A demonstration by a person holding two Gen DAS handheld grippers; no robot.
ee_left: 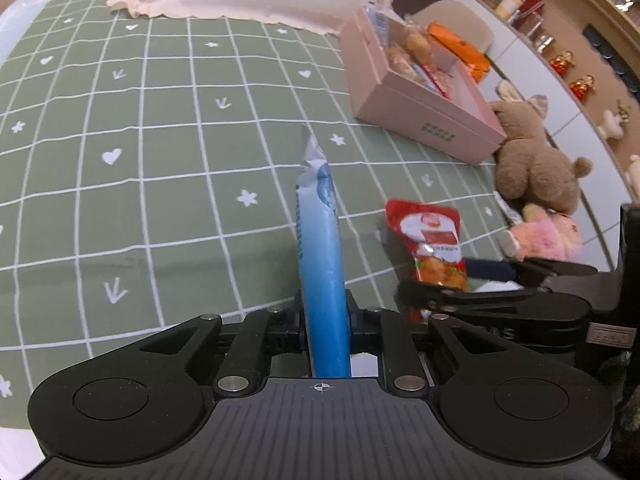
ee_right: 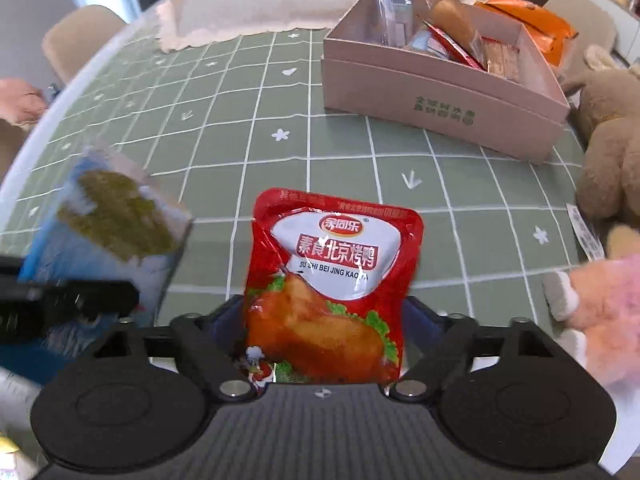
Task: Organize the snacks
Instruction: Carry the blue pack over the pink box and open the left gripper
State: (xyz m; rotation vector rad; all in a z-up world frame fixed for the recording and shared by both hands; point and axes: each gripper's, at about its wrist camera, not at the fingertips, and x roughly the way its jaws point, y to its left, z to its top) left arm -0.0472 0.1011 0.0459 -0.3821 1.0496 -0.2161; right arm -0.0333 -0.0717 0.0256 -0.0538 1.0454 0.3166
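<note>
My left gripper (ee_left: 326,314) is shut on a long blue snack packet (ee_left: 320,240), which sticks up edge-on above the green checked tablecloth (ee_left: 160,140). In the right wrist view the same blue packet (ee_right: 108,232) is blurred at the left. A red roast-duck snack packet (ee_right: 332,272) spans the whole gap of my right gripper (ee_right: 326,320), both fingers against its sides, and it is held off the cloth. In the left wrist view the red packet (ee_left: 430,240) shows at the right. The pink open box (ee_right: 440,92) holding several snacks stands ahead to the right.
A cream printed carton (ee_right: 280,0) stands at the table's far edge. An orange packet (ee_right: 532,20) lies behind the pink box. A brown plush toy (ee_left: 532,168) and a pink one (ee_right: 600,312) crowd the right edge. Shelves (ee_left: 580,40) with ornaments line the wall.
</note>
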